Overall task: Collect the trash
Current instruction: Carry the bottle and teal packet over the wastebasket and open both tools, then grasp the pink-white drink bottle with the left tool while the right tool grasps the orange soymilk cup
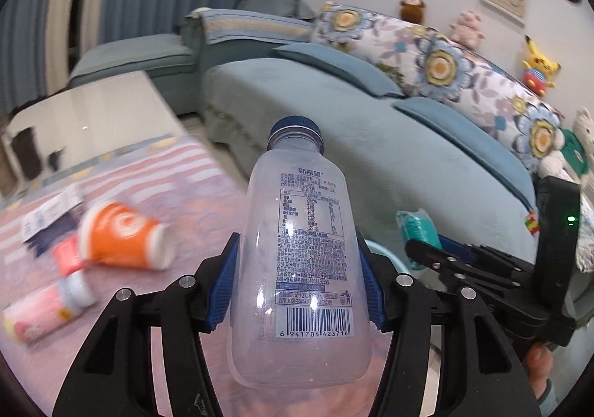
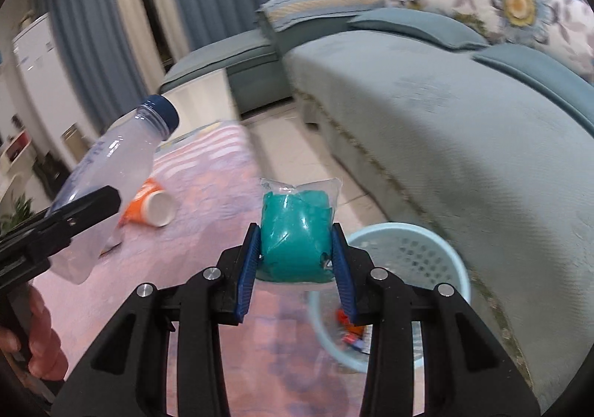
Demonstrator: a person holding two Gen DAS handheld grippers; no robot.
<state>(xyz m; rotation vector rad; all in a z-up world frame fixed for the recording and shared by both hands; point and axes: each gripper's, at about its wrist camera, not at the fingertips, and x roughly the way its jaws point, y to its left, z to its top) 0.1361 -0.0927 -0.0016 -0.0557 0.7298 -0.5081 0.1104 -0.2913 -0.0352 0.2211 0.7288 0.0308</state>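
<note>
My left gripper (image 1: 299, 268) is shut on a clear plastic bottle (image 1: 300, 261) with a blue cap, held above the pink rug; the bottle also shows in the right wrist view (image 2: 107, 176). My right gripper (image 2: 295, 253) is shut on a teal packet (image 2: 295, 235) in clear wrap, just left of a light blue basket (image 2: 404, 246) that holds some scraps. The packet and right gripper show at the right in the left wrist view (image 1: 417, 235). An orange paper cup (image 1: 122, 235) lies on its side on the rug, also in the right wrist view (image 2: 150, 203).
Pink tubes (image 1: 48, 309) and a white and dark box (image 1: 52, 216) lie on the rug near the cup. A teal sofa (image 1: 371, 142) with floral cushions runs along the right. A low table (image 1: 96, 116) stands beyond the rug.
</note>
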